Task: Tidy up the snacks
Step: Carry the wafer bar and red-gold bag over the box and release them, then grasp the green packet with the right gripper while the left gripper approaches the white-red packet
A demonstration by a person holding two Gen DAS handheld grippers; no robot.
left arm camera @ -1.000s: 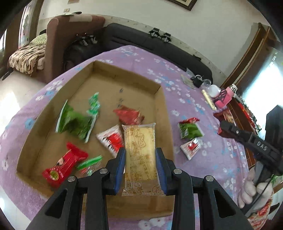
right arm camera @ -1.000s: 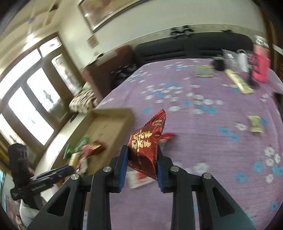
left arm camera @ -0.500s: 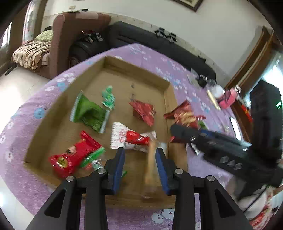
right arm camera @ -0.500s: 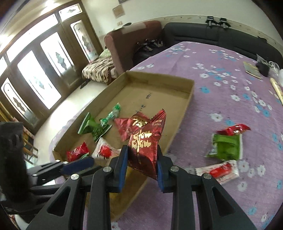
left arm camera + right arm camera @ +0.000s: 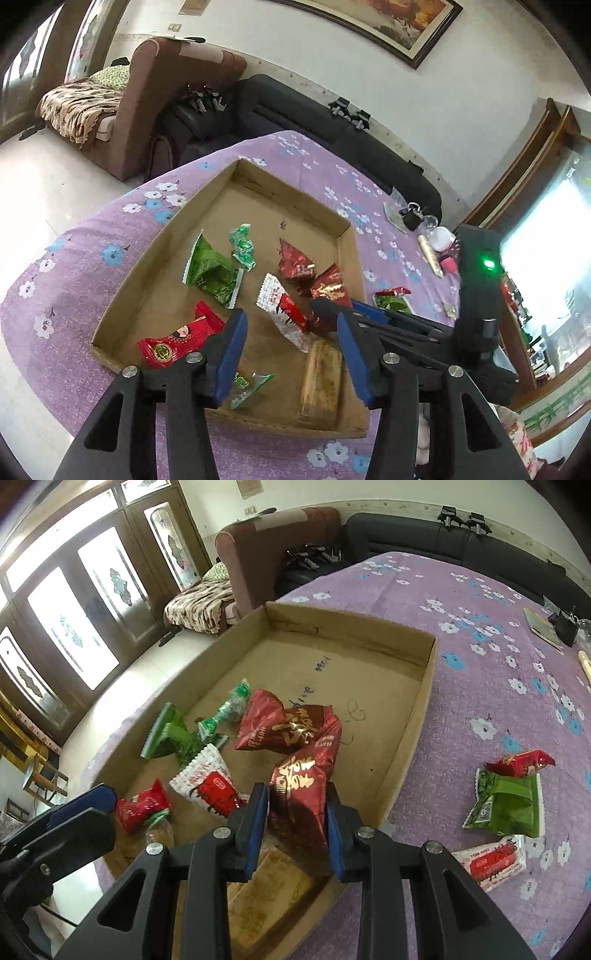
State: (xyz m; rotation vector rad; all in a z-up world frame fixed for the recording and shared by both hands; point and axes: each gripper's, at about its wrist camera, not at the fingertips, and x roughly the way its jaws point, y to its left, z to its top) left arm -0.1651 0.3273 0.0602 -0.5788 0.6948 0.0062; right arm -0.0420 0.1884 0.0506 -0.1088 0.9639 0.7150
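A shallow cardboard tray [image 5: 173,236] [image 5: 424,686] on the purple flowered cloth holds several snack packets. My left gripper [image 5: 291,354] is open and empty above the tray's near edge. The yellow cake bar [image 5: 321,380] lies in the tray's near right corner below it. My right gripper [image 5: 293,823] is shut on a dark red packet [image 5: 303,794] and holds it over the tray's near right part. It also shows in the left wrist view [image 5: 328,291]. A like red packet [image 5: 277,723] lies in the tray.
Outside the tray on the cloth lie a red packet [image 5: 521,762], a green packet [image 5: 506,805] and a white-red packet [image 5: 491,860]. Small items [image 5: 432,240] stand at the table's far right. Sofas stand behind the table.
My left gripper has opened and let go of the yellow cake bar, which now lies in the tray. My right gripper has carried the red packet from over the cloth to over the tray.
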